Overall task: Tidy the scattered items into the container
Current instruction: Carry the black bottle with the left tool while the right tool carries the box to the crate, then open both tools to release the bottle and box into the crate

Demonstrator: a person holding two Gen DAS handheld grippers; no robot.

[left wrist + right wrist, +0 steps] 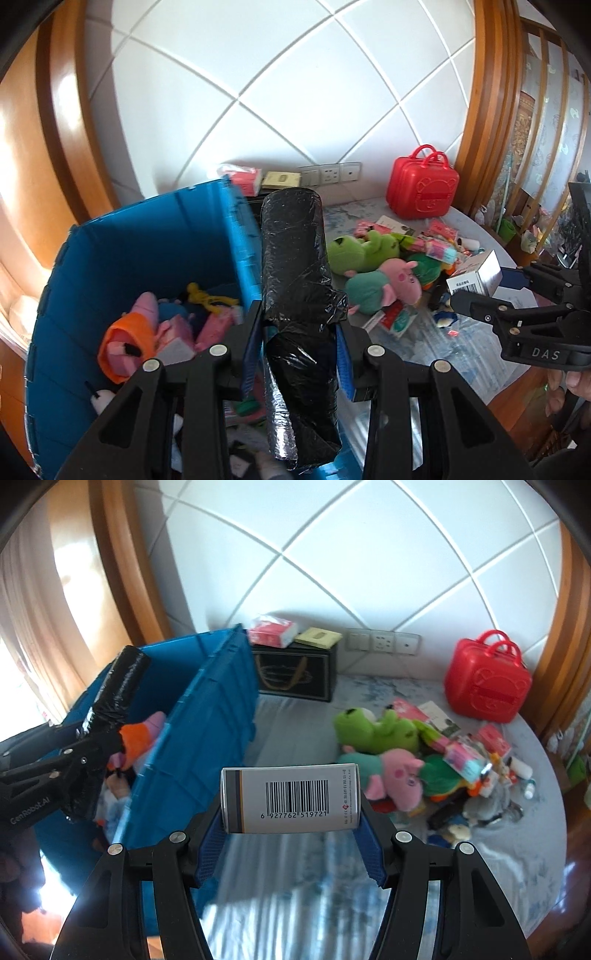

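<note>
Right tool (291, 827) clamping white barcode box (290, 797), blue crate (207, 716) left, plush toys (380, 746) right

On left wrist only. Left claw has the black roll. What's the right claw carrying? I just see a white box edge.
Observer: Right claw is shut on a white carton, barcode side facing the camera.
Operator: Is it over the bin yet?
Observer: No. The carton hangs over the table, right of the blue bin's wall.
Operator: What's that stuff behind the bin?
Observer: A black box with a gold handle drawing; the red tissue pack sits on it.
</note>
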